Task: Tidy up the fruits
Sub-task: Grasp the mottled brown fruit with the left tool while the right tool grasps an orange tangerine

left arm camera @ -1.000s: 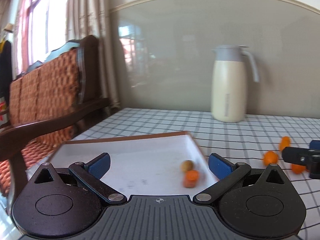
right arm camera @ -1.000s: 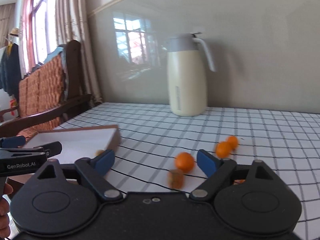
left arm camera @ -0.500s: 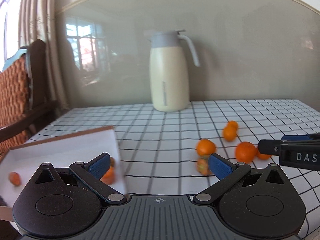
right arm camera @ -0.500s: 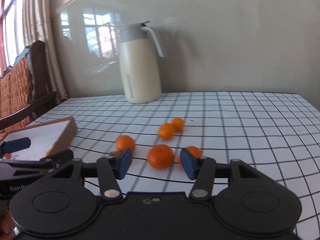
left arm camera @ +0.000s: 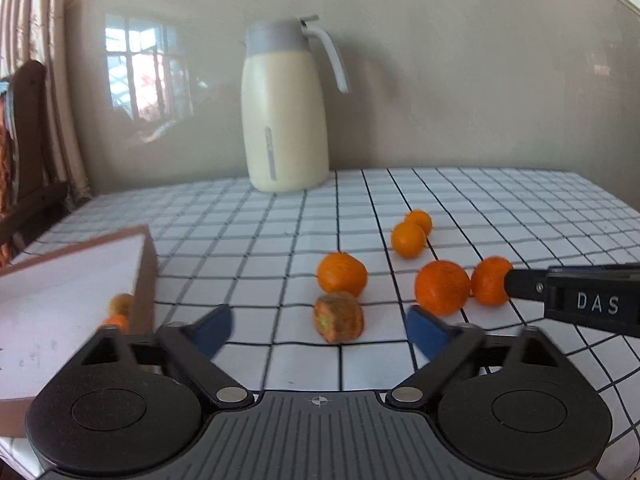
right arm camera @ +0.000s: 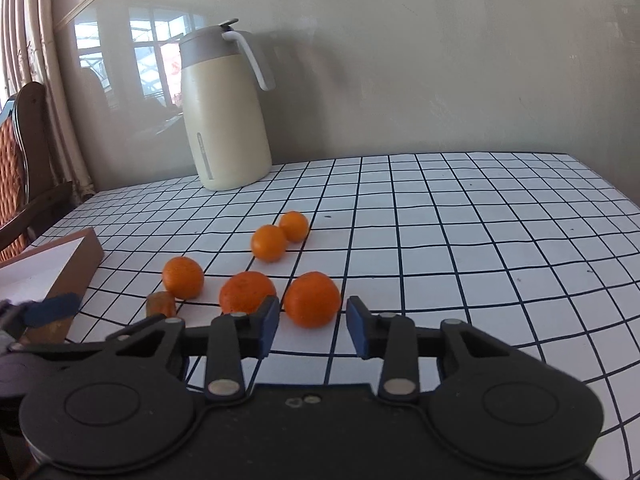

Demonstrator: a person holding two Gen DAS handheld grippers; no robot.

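Several oranges lie on the checked tablecloth. In the right wrist view my right gripper (right arm camera: 312,326) is open, its blue pads on either side of one orange (right arm camera: 312,299), apart from it. Another orange (right arm camera: 247,292) lies just left, a third (right arm camera: 183,277) further left, and two small ones (right arm camera: 269,243) behind. A brownish cut piece (right arm camera: 161,304) lies at the left. In the left wrist view my left gripper (left arm camera: 318,330) is open and empty, in front of the cut piece (left arm camera: 339,316). The white tray (left arm camera: 60,280) at the left holds two small fruits (left arm camera: 120,312). The right gripper's finger (left arm camera: 532,284) touches an orange (left arm camera: 490,286).
A cream thermos jug (left arm camera: 285,120) with a grey lid stands at the back of the table by the wall. A wooden chair (right arm camera: 24,168) stands beyond the table's left edge. The tablecloth (right arm camera: 480,240) stretches to the right.
Both grippers have swung right, from the tray to the loose oranges. The right gripper has come up to one orange and narrowed its opening. The left gripper now faces the cut piece.
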